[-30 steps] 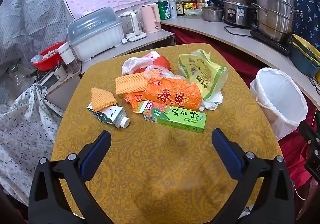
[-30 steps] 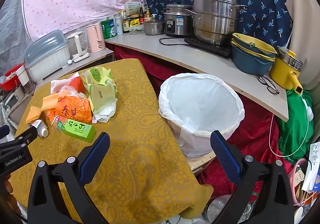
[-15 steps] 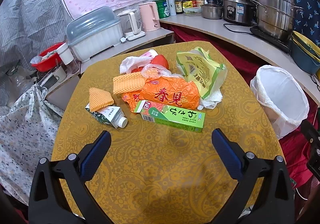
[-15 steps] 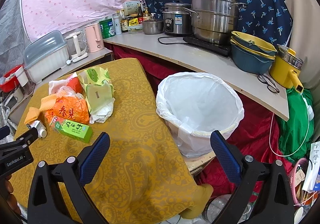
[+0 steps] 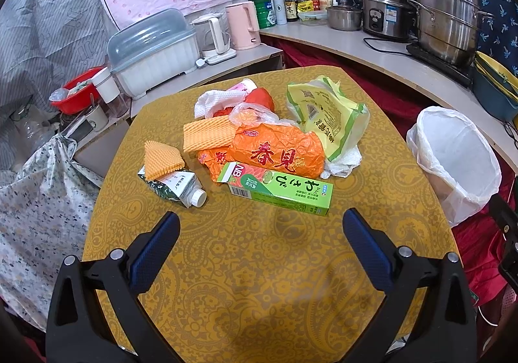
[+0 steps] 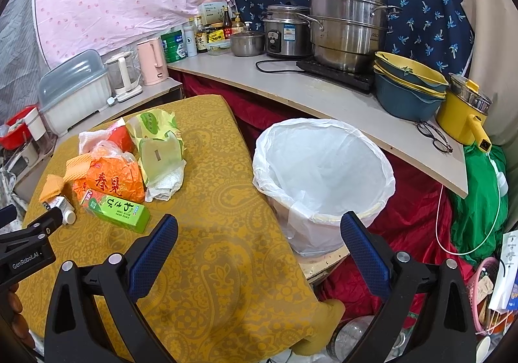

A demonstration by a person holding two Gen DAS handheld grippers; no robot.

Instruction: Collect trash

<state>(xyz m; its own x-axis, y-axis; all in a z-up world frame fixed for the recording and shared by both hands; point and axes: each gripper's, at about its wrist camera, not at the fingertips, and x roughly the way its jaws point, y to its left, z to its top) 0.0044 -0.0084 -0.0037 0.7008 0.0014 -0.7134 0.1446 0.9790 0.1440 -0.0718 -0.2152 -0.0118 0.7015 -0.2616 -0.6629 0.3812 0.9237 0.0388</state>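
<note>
Both views drifted slightly since a second ago: trash pile sits a bit lower in the left view, bin more centred in the right; nothing picked up. Left tool (image 5: 260, 235) jaws spread wide, empty, above the near bare part of the tabletop (image 5: 259, 282). Right tool (image 6: 259, 238) also wide open, empty, over the tabletop's right edge. Trash clustered mid-tabletop toward the far edge: green box (image 5: 278, 190) nearest, touching orange wrapper (image 5: 278, 154); small carton (image 5: 174, 185) to its left with a foam net piece (image 5: 162, 159) on it; yellow-green bag (image 5: 327, 115) on the right; white tissue (image 5: 210, 101) at the back. Lined bin (image 6: 320, 181) stands just off the tabletop's right edge.
</note>
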